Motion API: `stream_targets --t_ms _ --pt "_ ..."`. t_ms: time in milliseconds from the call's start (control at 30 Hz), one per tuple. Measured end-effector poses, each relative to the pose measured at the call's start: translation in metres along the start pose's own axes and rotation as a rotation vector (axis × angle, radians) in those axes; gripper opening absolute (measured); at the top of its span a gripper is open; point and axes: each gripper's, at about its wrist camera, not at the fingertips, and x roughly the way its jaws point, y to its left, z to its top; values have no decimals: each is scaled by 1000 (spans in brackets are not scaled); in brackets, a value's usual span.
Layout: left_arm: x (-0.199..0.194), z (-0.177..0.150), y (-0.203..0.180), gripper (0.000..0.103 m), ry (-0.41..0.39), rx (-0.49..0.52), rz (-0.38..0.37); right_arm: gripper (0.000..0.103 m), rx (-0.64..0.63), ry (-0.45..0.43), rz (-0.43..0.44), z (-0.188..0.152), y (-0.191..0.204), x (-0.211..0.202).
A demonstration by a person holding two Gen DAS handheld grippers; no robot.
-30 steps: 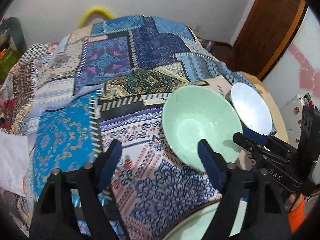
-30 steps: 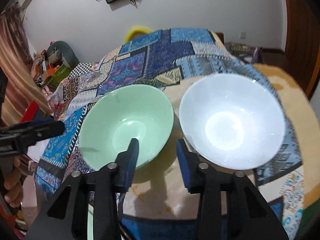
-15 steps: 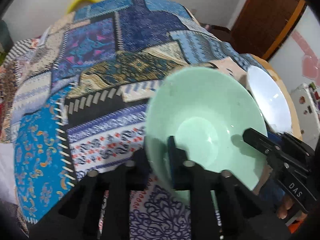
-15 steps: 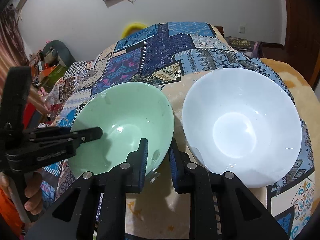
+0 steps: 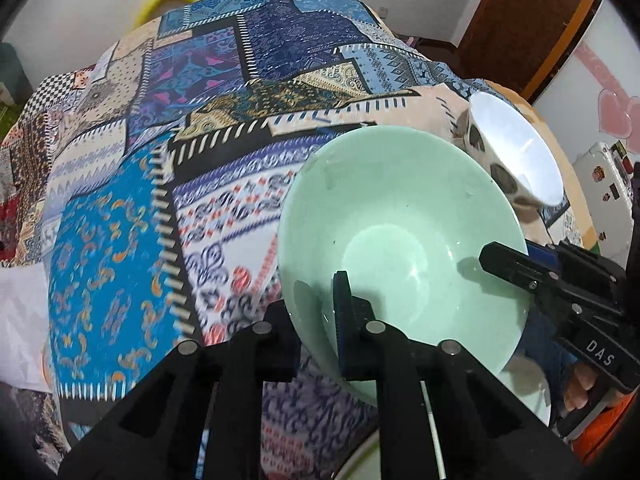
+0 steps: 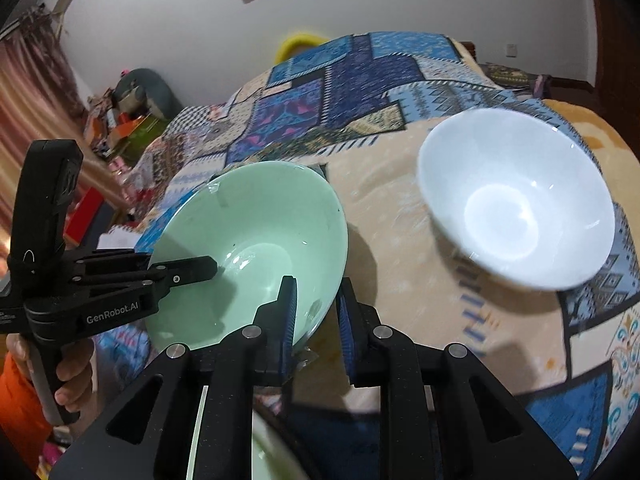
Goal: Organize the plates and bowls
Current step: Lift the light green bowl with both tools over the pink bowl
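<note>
A pale green bowl [image 5: 404, 240] is held tilted above the patterned bedspread; it also shows in the right wrist view [image 6: 256, 252]. My left gripper [image 5: 316, 312] is shut on its near rim, one finger inside and one outside. My right gripper [image 6: 316, 312] is shut on the opposite rim in the same way. A white bowl [image 6: 516, 200] sits on the beige blanket to the right, apart from both grippers; it also shows in the left wrist view [image 5: 516, 144].
A patchwork bedspread [image 5: 200, 140] covers the bed. A pale green plate rim [image 6: 224, 440] shows under the grippers at the bottom edge. A brown door [image 5: 532, 20] stands at the right. Clutter [image 6: 120, 120] lies by the far left wall.
Both grippers closed on the green bowl's rim, left on one side and right on the other, and the bowl has lifted and tilted. The white bowl has not moved.
</note>
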Motion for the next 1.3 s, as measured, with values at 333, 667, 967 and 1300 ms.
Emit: stream_targets --t_ms 333,667,967,1300 --pt "-3 -6 3 13 0 -19 3 17 5 32 -6 11 3 22" --pt "-23 -16 -3 13 -20 -49 -23 12 -18 -3 -45 5 13 2" --pt "-78 -32 -12 13 -99 -43 -25 12 -59 -73 -54 0 38 -39" --pt "-137 -70 -9 13 -166 -59 -16 12 -104 -128 -36 -10 75 -76"
